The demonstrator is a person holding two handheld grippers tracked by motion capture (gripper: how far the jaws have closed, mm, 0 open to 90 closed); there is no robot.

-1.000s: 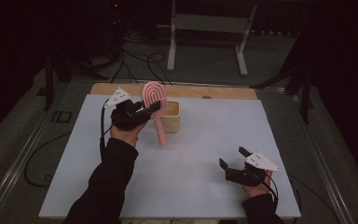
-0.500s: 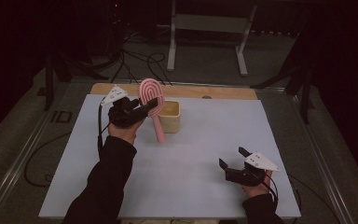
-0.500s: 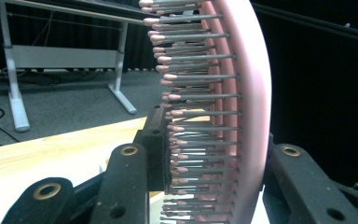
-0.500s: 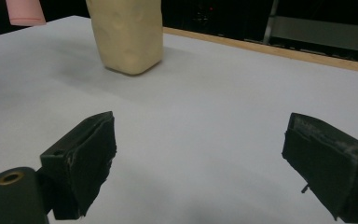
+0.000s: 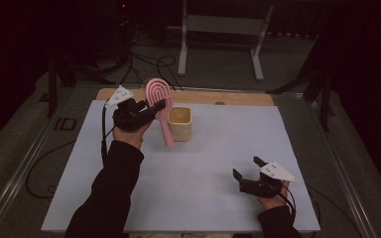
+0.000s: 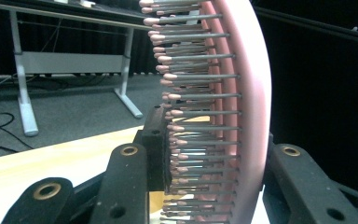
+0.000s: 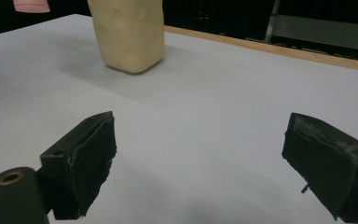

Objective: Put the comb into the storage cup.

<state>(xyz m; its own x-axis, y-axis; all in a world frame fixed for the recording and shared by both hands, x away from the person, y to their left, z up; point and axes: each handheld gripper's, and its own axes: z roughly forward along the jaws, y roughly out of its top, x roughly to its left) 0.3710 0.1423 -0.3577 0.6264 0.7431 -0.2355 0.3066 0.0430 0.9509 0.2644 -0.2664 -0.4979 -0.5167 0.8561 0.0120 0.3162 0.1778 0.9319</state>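
A pink hairbrush [image 5: 158,101] is held above the table, head up and handle slanting down beside a cream cup [image 5: 180,123]. My left gripper [image 5: 156,106] is shut on the brush's head. In the left gripper view the bristles [image 6: 196,116] fill the gap between the black jaws, with the pink back [image 6: 249,93] against the right jaw. My right gripper [image 5: 248,168] rests low over the table near its front right, jaws wide apart with nothing between them. In the right gripper view the cream cup [image 7: 127,32] stands ahead of it, and the brush handle's tip [image 7: 31,5] shows at the top left.
The table has a white top [image 5: 213,163] with a wooden strip [image 5: 238,98] along its far edge. Beyond it stands a white metal frame [image 5: 218,29] on a dark floor with cables [image 5: 144,59]. Rails run along both sides of the table.
The left gripper has lifted the brush a little and shifted it slightly left, away from the cup. The right gripper has stayed where it was.
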